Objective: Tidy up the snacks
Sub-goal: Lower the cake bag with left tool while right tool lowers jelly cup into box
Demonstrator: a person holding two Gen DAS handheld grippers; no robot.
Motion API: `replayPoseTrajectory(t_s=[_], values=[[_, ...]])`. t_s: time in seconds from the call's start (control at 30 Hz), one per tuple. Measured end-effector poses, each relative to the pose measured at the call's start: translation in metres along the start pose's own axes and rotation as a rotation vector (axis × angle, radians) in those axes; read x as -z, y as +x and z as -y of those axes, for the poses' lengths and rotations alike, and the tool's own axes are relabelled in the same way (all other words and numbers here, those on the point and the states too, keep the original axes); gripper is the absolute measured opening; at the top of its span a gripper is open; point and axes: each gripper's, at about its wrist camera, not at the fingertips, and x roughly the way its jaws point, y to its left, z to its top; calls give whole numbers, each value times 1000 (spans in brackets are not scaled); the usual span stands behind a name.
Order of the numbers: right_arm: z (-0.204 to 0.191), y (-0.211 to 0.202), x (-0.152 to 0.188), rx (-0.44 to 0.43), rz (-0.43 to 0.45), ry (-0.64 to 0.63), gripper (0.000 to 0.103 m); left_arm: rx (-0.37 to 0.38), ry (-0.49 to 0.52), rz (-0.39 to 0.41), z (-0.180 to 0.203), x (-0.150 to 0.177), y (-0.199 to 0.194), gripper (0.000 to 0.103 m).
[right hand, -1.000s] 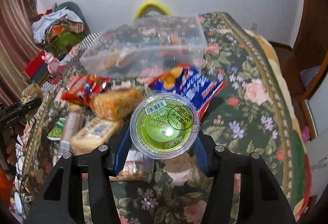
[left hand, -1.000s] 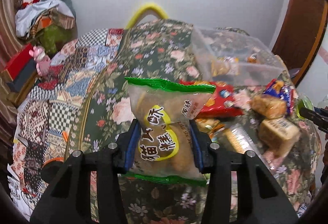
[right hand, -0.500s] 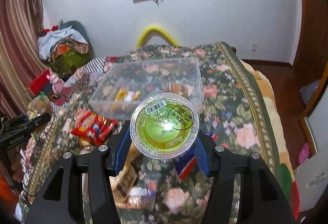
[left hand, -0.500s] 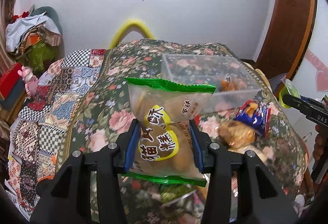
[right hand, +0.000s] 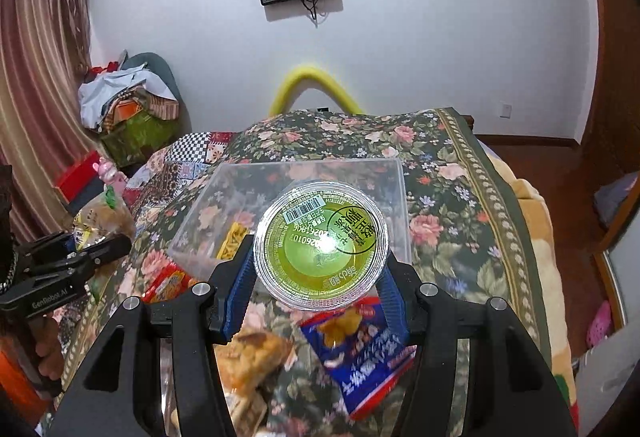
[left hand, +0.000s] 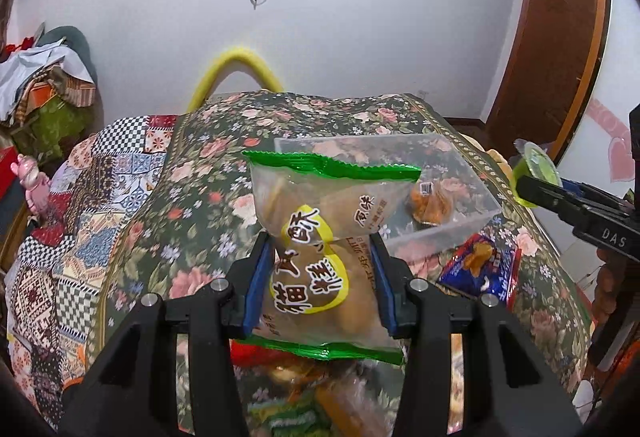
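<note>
Floral bedspread [right hand: 460, 173] fills the scene under both grippers. Ahead of the right gripper [right hand: 318, 277] sits the clear bin [right hand: 224, 197], a yellow packet inside, maybe more, the glare hides it. Blue packet [right hand: 372, 369] lies just below its fingers. Left gripper [left hand: 320, 277] is clamped on a pastry bag [left hand: 320, 249], held up short of the bin. Right gripper squeezes a green jelly cup [right hand: 322, 245], lid facing the camera.

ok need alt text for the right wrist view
The right hand-held gripper grips a sealed green jelly cup above a clear plastic bin on a floral bedspread, with snack packets scattered below.
</note>
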Motion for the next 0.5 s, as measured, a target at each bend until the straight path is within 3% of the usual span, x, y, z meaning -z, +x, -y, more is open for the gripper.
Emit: replayPoseTrajectory(t_s=[0.5], values=[[-12, 60, -15, -9, -62, -83, 52, 43, 27, -49, 19, -30, 66, 46]])
